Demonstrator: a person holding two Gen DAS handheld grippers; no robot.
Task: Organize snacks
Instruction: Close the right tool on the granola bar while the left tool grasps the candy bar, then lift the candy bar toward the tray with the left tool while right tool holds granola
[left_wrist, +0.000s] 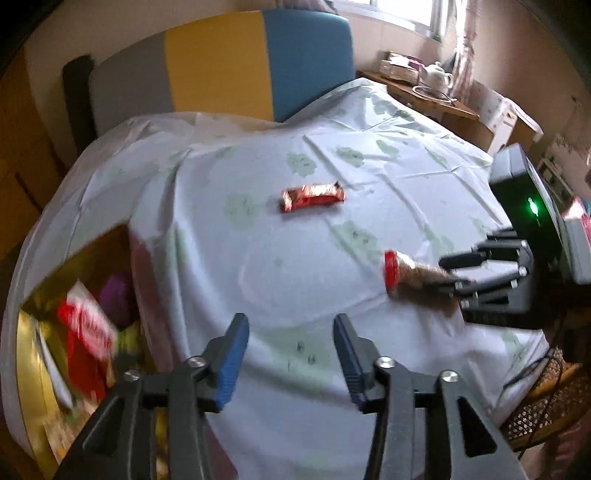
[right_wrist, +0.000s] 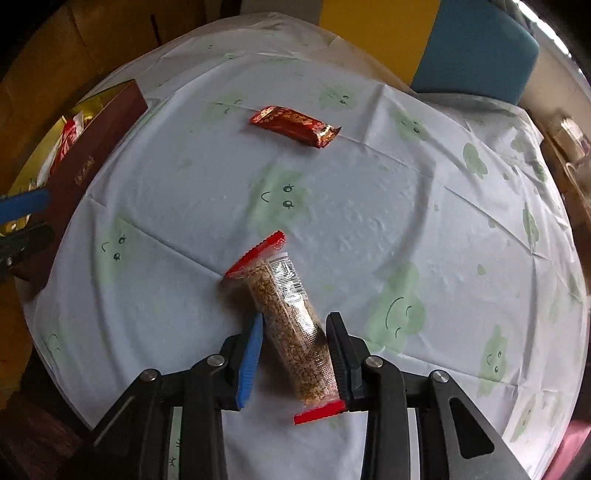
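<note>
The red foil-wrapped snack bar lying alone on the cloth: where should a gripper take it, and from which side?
Grip the red foil-wrapped snack bar at its middle, across the narrow width, coming from above. It lies flat on the white tablecloth; its long sides are free, while the crimped ends are thin and would likely slip.

Dim daylight, motion blur, fisheye edges.

We see 2 snacks on the tabletop (right_wrist: 369, 206): a wrapped bar (right_wrist: 294, 126) toward the far side and a granola pack (right_wrist: 291, 325) nearer, lying between the right claw's (right_wrist: 295, 354) fingers. A box (right_wrist: 85, 162) holding more snacks sits at the tabletop's left edge, beside the left claw (left_wrist: 291, 358).
</note>
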